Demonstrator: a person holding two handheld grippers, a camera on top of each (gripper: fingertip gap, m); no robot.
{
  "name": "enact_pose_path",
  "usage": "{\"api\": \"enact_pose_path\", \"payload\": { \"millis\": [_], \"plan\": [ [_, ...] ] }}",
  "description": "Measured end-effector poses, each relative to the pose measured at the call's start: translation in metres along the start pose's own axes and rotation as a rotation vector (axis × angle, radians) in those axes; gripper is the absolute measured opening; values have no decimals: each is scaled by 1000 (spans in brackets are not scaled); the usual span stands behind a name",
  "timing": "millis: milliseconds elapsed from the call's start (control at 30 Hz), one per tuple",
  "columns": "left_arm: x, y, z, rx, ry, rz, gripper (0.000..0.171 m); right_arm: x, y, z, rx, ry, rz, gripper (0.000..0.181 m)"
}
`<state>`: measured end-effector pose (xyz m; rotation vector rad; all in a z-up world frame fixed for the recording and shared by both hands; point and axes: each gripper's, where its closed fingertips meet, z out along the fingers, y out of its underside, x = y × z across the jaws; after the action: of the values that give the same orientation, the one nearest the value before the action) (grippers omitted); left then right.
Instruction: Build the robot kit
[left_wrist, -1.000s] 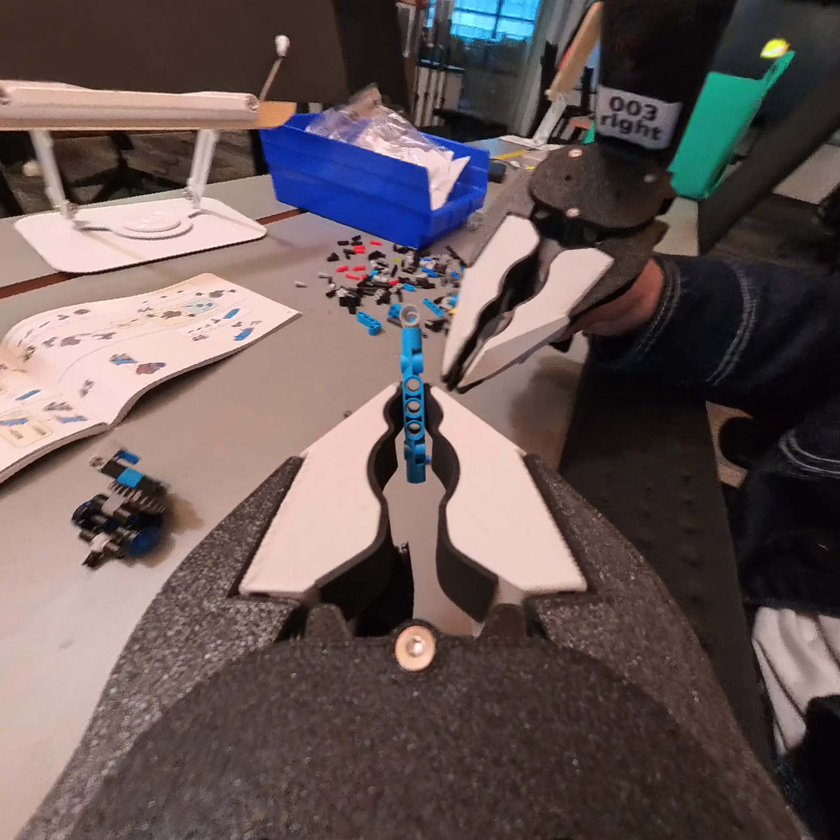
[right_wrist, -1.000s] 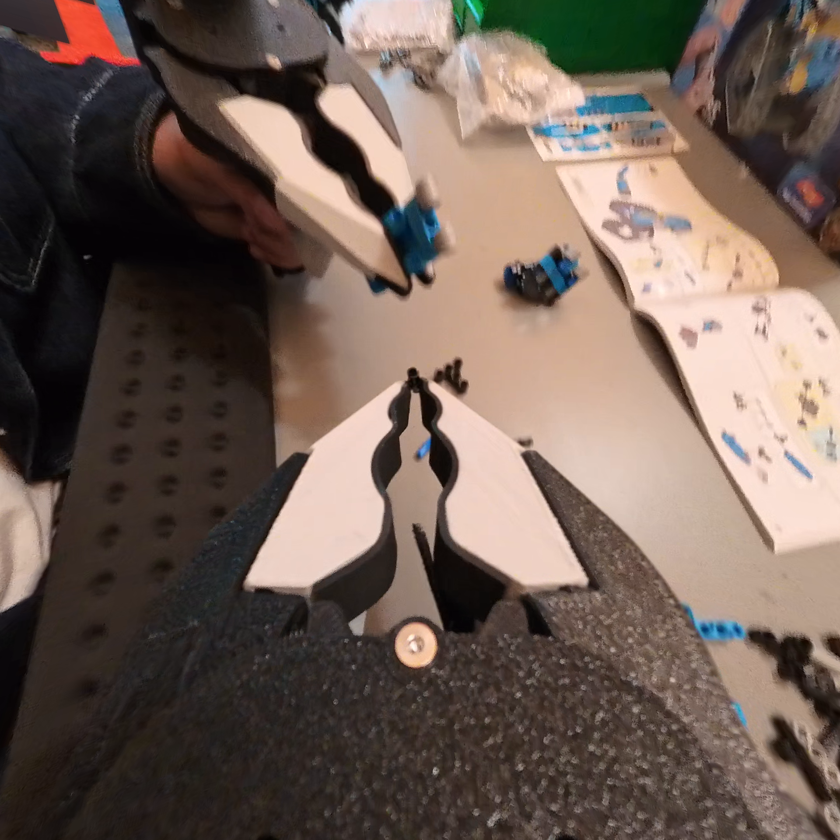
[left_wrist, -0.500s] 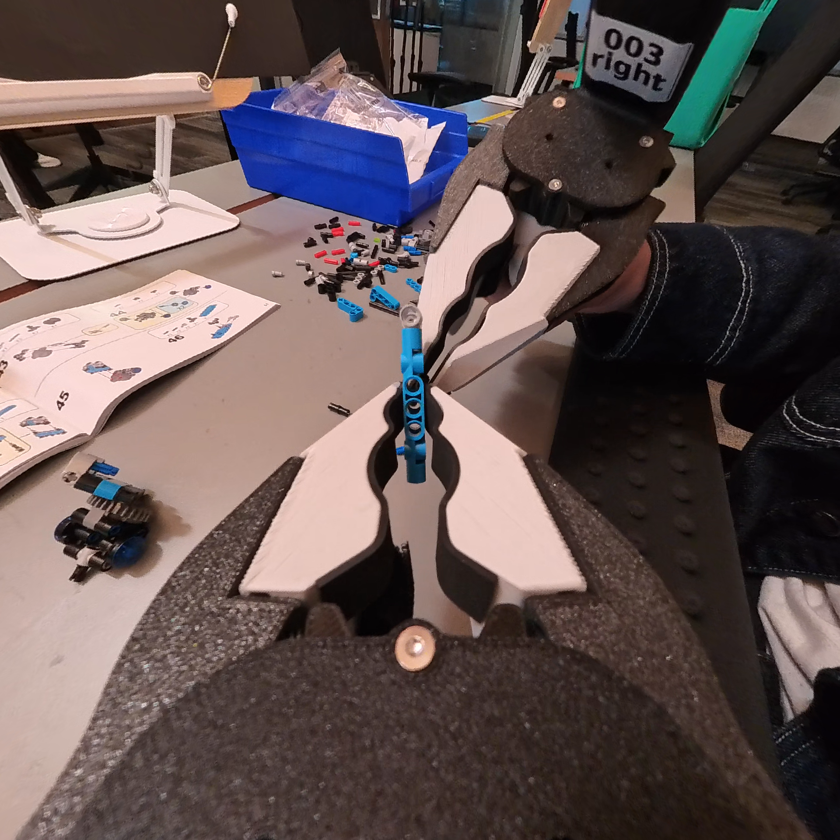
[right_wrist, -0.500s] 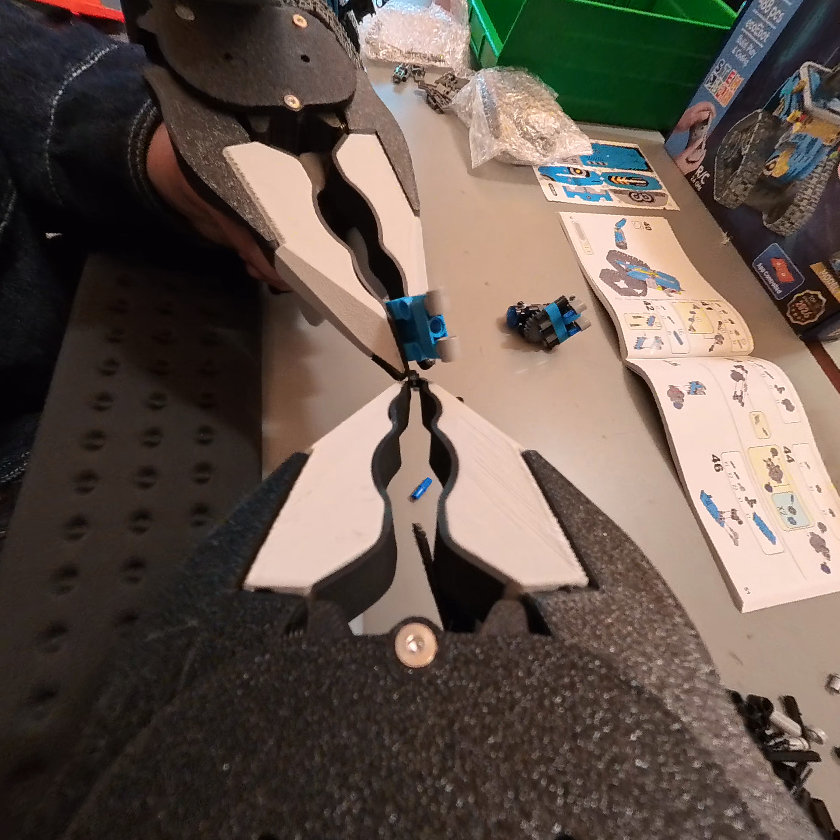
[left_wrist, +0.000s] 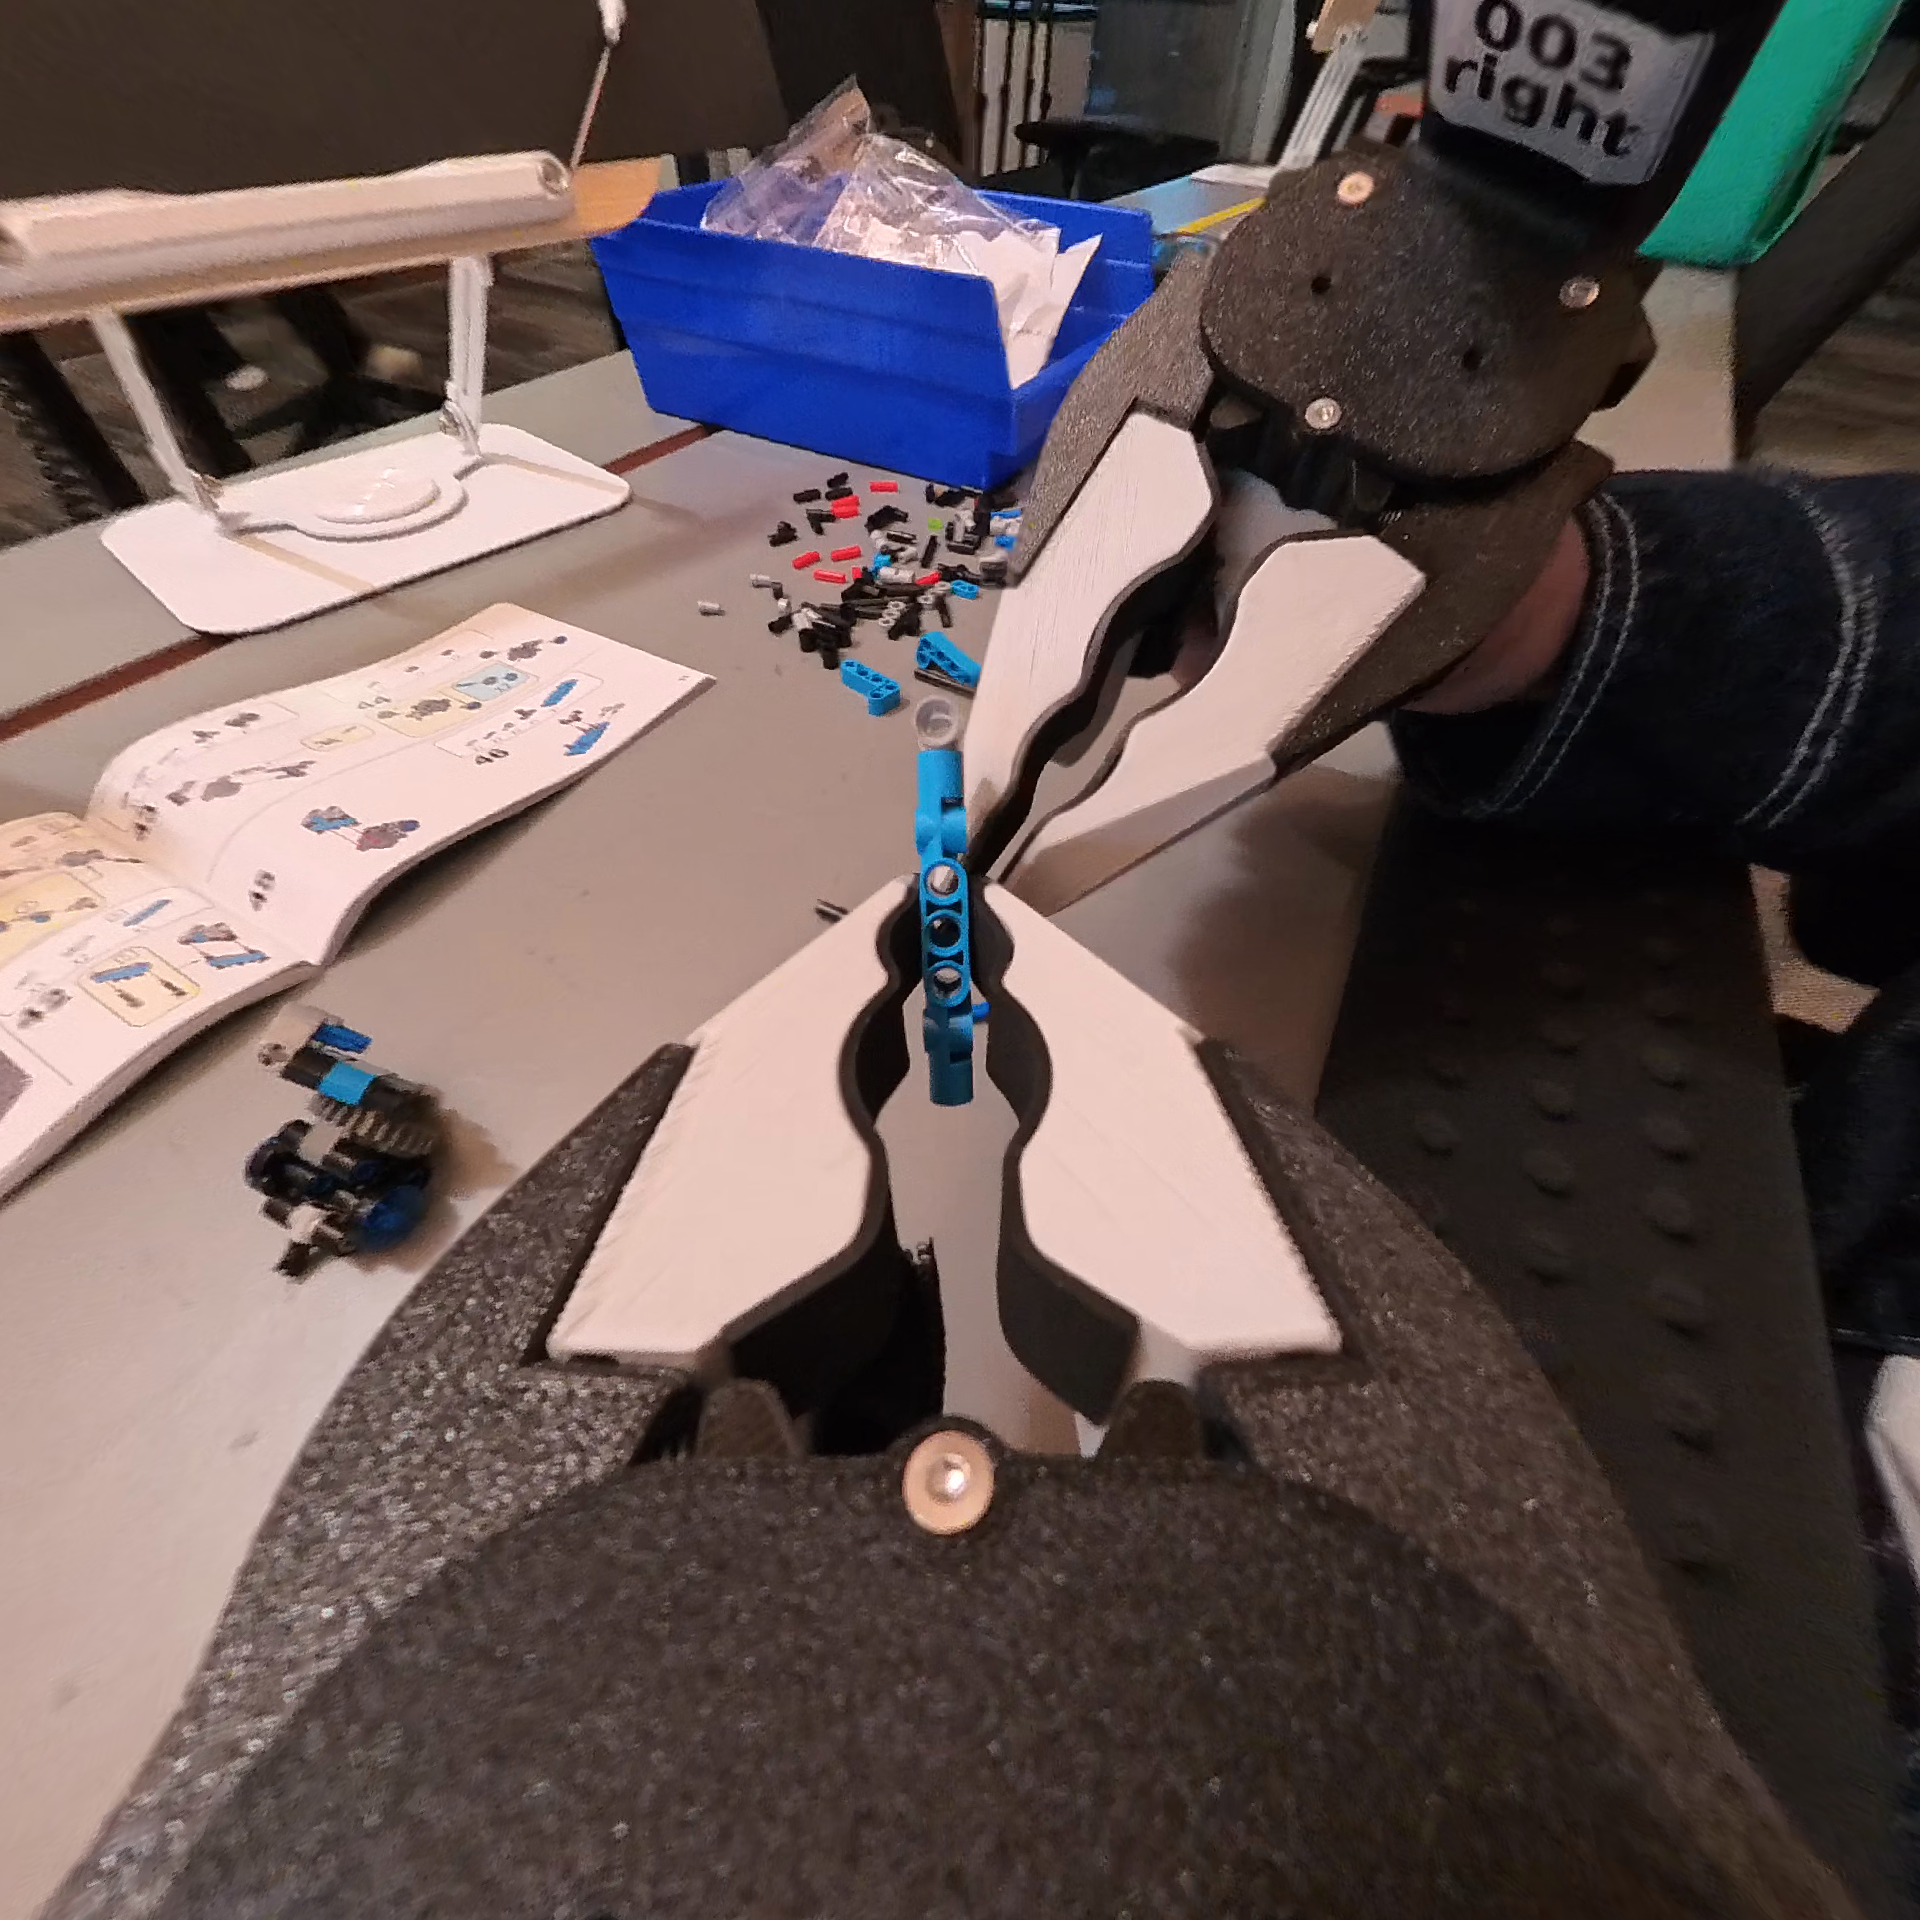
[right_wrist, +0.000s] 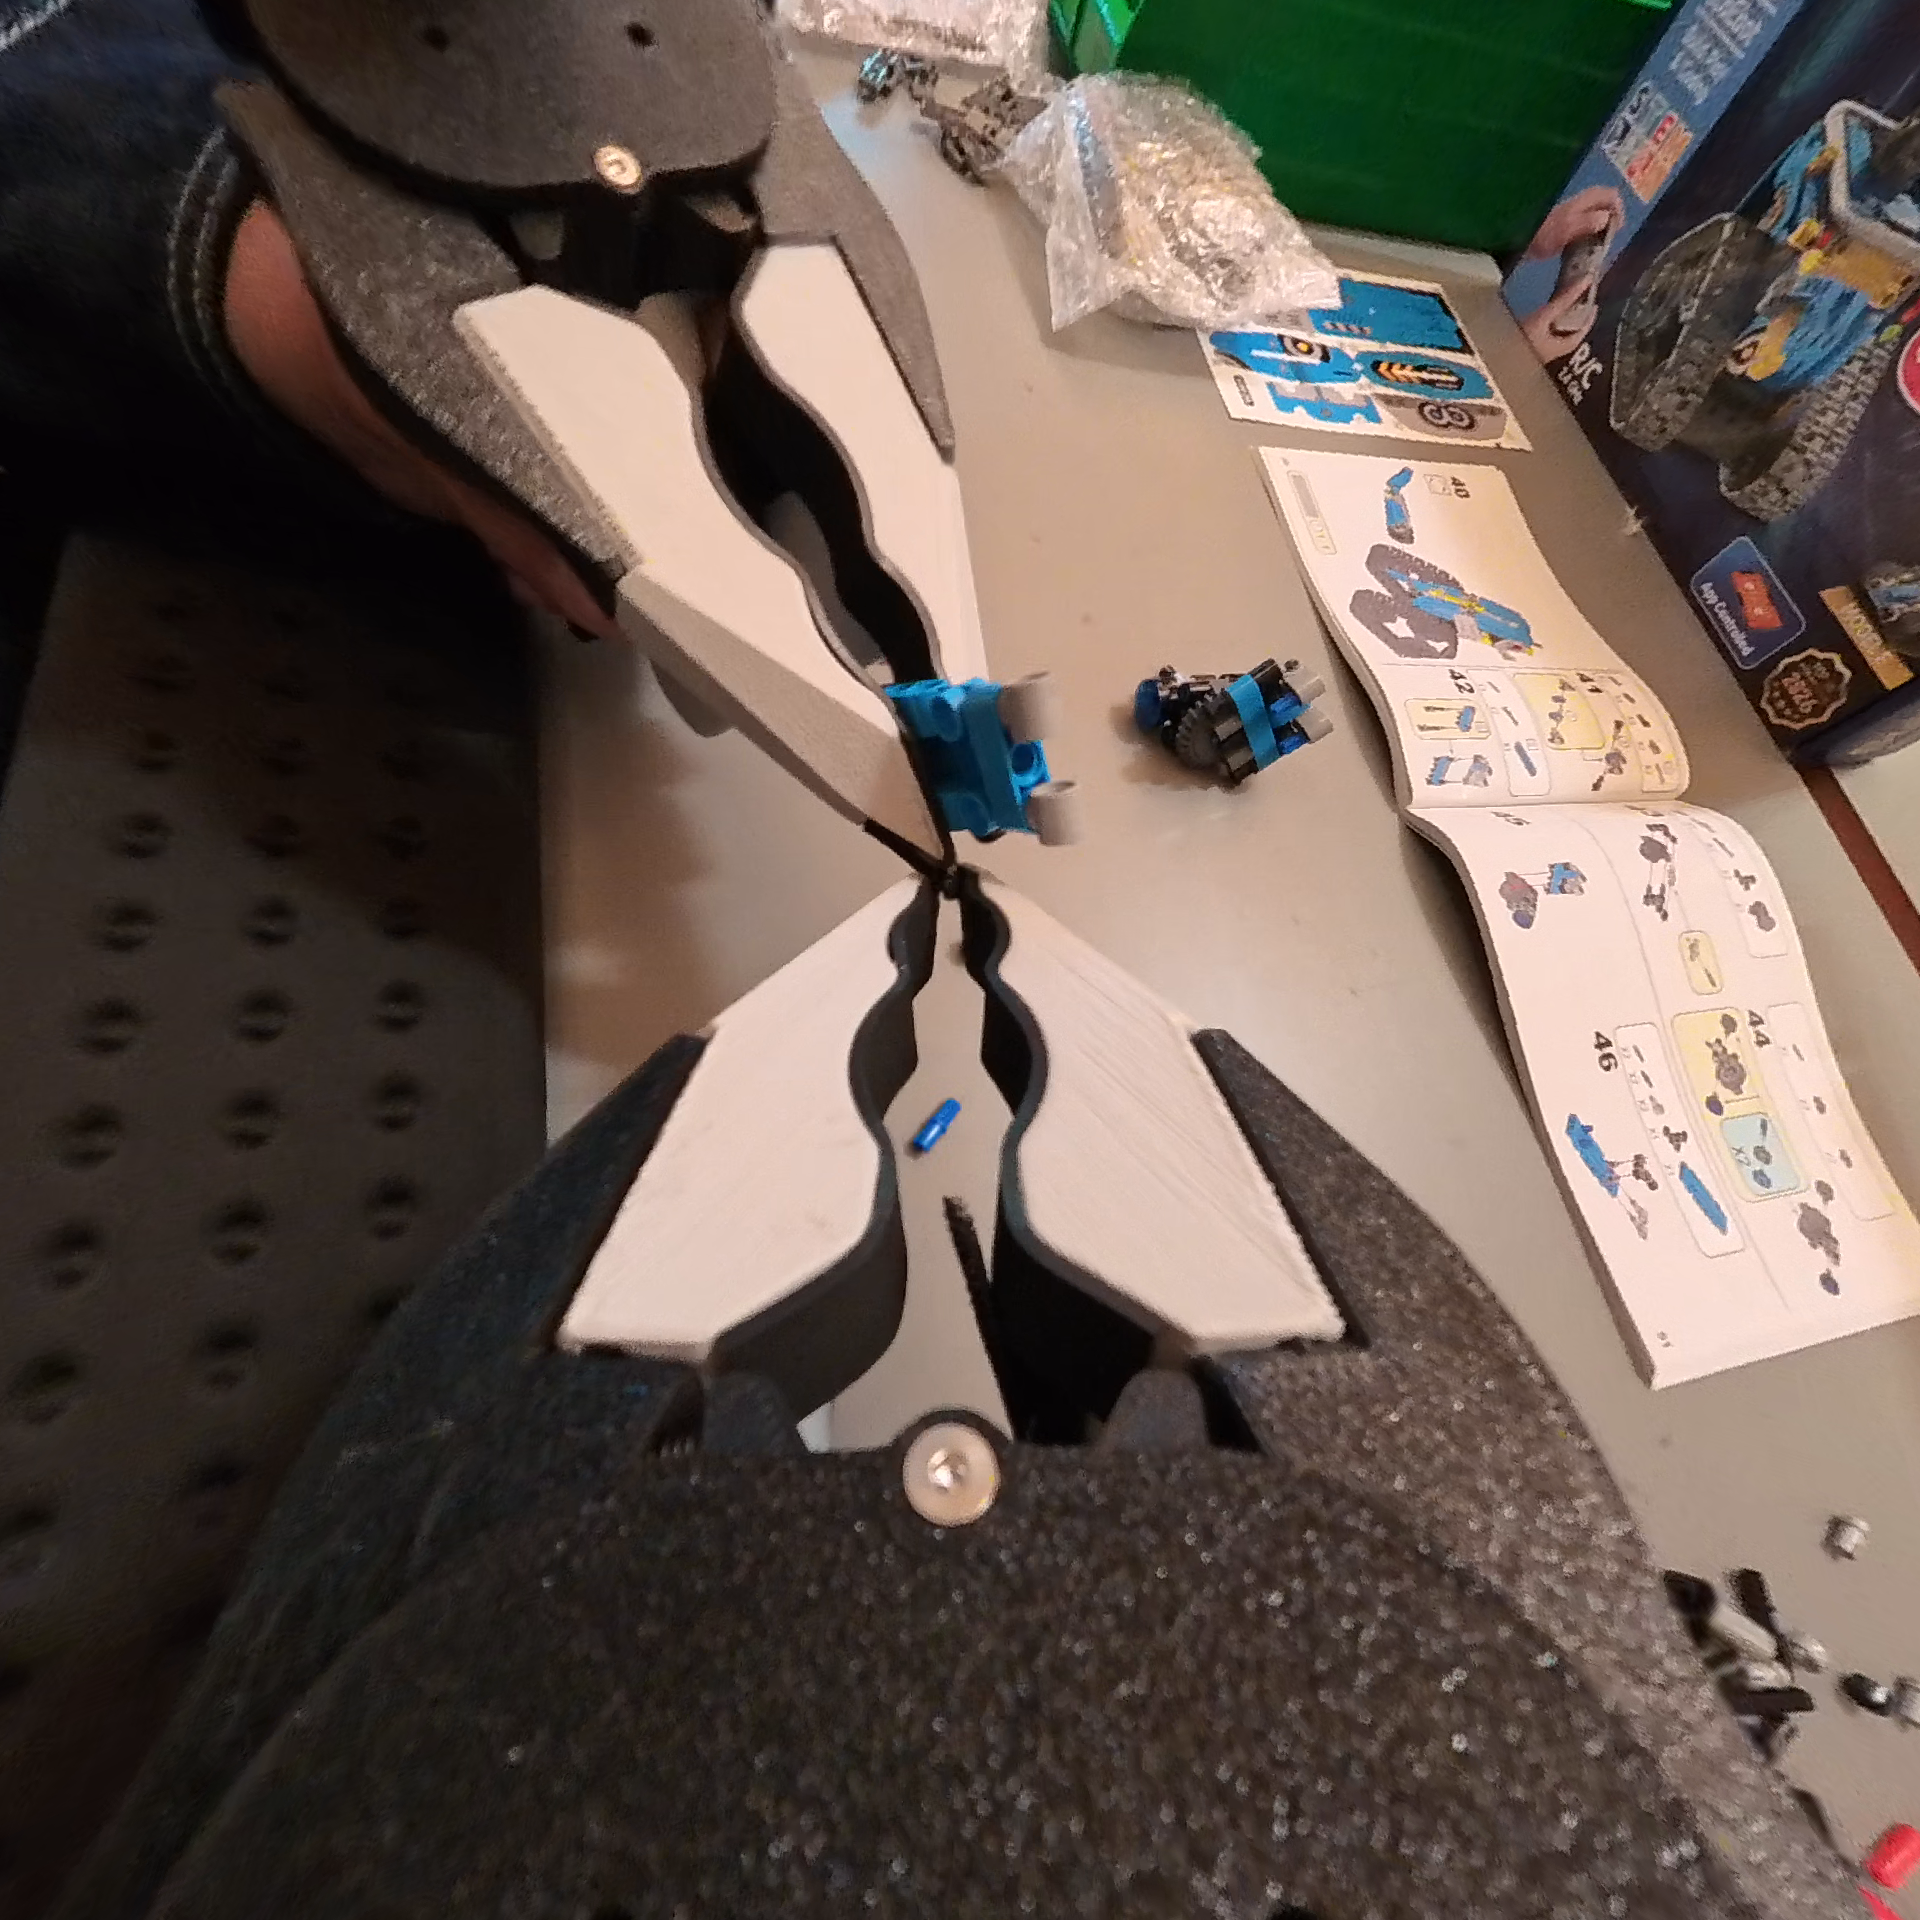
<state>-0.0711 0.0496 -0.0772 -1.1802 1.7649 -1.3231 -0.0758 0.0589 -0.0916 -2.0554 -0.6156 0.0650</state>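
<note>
Spreading across the frame, the grey table (left_wrist: 582, 935) carries a blue bin (left_wrist: 831, 332) at upper centre, an open instruction booklet (left_wrist: 312, 790) at left, a scatter of small loose parts (left_wrist: 883, 582) below the bin and a small gear assembly (left_wrist: 338, 1143) at lower left. At centre, the left gripper (left_wrist: 945, 904) is clamped on a blue beam assembly (left_wrist: 943, 935). The right gripper (right_wrist: 940, 894), tips together, pinches a tiny black pin (right_wrist: 948, 883) touching that assembly's edge.
</note>
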Motion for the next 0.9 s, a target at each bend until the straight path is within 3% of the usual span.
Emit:
{"api": "enact_pose_path", "payload": {
  "millis": [67,133,267,333,533,900],
  "plan": [
    [-3,-1,-1,0,-42,50,7,2,-1,1,23,2,49,4],
    [-16,-7,-7,43,-68,-29,7,5,-7,-1,73,11,84,3],
    [-50,-4,-19,153,50,-571,7,18,-28,-15,208,84,123,3],
    [-50,-5,-20,189,123,-691,7,20,-37,-18,250,110,129,3],
    [-43,-7,-15,163,80,-589,7,41,-44,-6,168,281,171,3],
    [-43,-1,-13,109,2,-482,7,33,-40,18,10,358,53,3]
  ]
}}
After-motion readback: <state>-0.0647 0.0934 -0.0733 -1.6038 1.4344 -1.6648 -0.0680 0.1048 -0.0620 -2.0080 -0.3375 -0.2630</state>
